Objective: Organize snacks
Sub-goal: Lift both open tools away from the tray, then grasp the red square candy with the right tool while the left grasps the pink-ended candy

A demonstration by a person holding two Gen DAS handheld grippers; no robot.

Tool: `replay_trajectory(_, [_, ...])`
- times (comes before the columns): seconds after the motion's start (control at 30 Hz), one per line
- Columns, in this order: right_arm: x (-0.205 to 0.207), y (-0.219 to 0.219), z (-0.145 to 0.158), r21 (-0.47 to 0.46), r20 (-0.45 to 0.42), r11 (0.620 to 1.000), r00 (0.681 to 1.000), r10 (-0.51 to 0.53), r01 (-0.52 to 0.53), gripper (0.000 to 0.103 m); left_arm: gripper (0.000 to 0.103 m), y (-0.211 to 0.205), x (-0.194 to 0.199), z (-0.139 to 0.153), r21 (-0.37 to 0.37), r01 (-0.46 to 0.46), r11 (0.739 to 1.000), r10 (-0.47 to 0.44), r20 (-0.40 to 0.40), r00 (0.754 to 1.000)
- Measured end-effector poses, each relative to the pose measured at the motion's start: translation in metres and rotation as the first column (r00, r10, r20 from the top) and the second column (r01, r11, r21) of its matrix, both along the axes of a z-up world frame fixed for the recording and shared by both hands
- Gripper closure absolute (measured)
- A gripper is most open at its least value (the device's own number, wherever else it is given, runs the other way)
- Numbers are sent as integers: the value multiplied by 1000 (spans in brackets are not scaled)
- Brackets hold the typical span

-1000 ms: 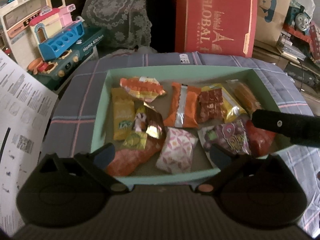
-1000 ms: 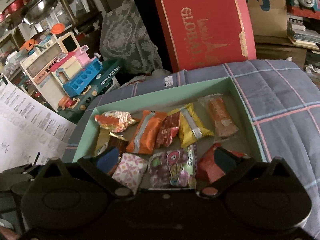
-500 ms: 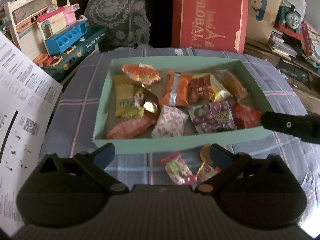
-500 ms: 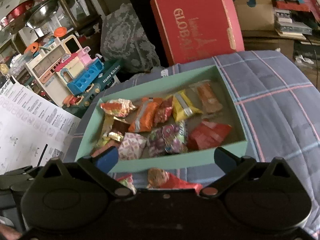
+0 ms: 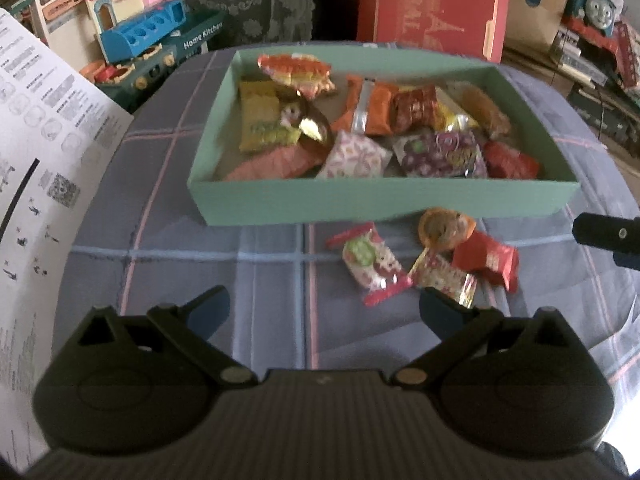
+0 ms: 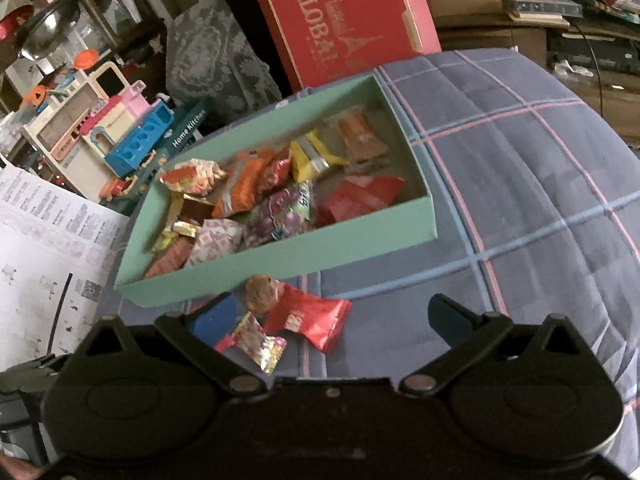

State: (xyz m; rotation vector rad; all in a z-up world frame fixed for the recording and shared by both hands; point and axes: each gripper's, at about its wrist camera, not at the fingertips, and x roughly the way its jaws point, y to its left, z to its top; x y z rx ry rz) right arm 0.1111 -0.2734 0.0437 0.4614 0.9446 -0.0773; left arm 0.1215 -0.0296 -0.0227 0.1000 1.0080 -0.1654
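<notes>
A mint green box (image 5: pixel 372 200) (image 6: pixel 280 254) holds several snack packets on a blue plaid quilt. In front of it lie loose snacks: a pink-and-white candy pack (image 5: pixel 374 266), a round cookie pack (image 5: pixel 444 228) (image 6: pixel 262 292), a red packet (image 5: pixel 486 260) (image 6: pixel 312 318) and a small shiny pack (image 5: pixel 442 280) (image 6: pixel 256 346). My left gripper (image 5: pixel 320 310) is open and empty, hovering before the loose snacks. My right gripper (image 6: pixel 330 316) is open and empty above the red packet; its finger also shows at the right edge of the left wrist view (image 5: pixel 604 232).
A red "GLOBAL" box (image 6: pixel 344 28) leans behind the quilt. A toy kitchen set (image 5: pixel 132 36) stands at the back left. A white printed sheet (image 5: pixel 44 128) lies at the left. A toy train (image 5: pixel 600 4) and cardboard boxes are at the back right.
Both grippers have pulled back from over the green box toward me. The loose snacks in front of the box have come into view. Both stay open.
</notes>
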Motion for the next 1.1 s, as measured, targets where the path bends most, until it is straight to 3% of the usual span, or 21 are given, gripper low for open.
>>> replay_trajectory(0.63, [12,0,-35,3,-54,1000,999,5,-5,0,0,-15,40,-35,-12,-81,997,81,-14,997])
replay_trajectory(0.77, [20,8,-40,-14,-42,999,998,38,-39,0,0,-22,53,-49,29,-76,997,77,-10,997])
replay_trajectory(1.1, [39,34,-47,-65,7,979,981,195,-194,21,0,20,56,-64,35,-107,994,109,-50,993])
